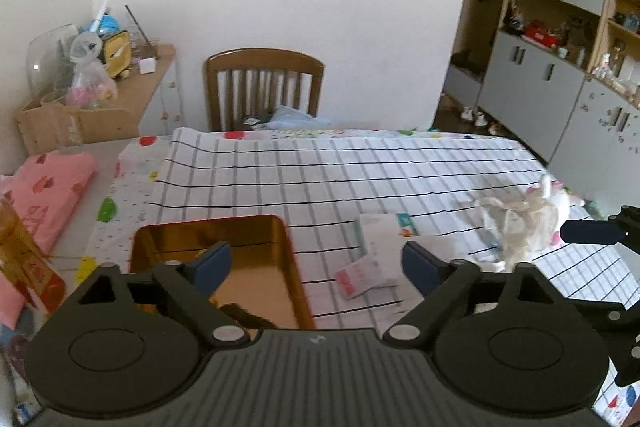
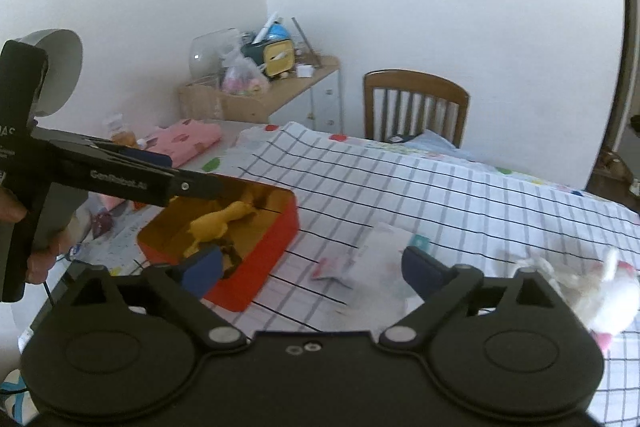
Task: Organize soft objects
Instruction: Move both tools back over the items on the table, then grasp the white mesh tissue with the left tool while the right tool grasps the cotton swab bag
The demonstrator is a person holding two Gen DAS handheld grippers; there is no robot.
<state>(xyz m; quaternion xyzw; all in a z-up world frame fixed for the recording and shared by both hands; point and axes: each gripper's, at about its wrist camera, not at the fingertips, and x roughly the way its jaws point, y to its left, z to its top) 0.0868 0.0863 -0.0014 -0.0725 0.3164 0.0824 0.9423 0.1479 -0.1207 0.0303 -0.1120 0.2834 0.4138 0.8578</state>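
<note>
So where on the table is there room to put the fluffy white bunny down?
Bare room: the checked cloth between the wooden chair and the orange tin box. Crowded: near the white paper packets and the fluffy white plush toy.

Checked bedsheet (image 1: 320, 167) (bed): tin (image 2: 256, 267), packets (image 1: 366, 275), plush (image 1: 528, 215).

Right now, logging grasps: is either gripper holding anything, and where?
Nothing. Left gripper and right gripper both gape open; the white plush lies untouched.
</note>
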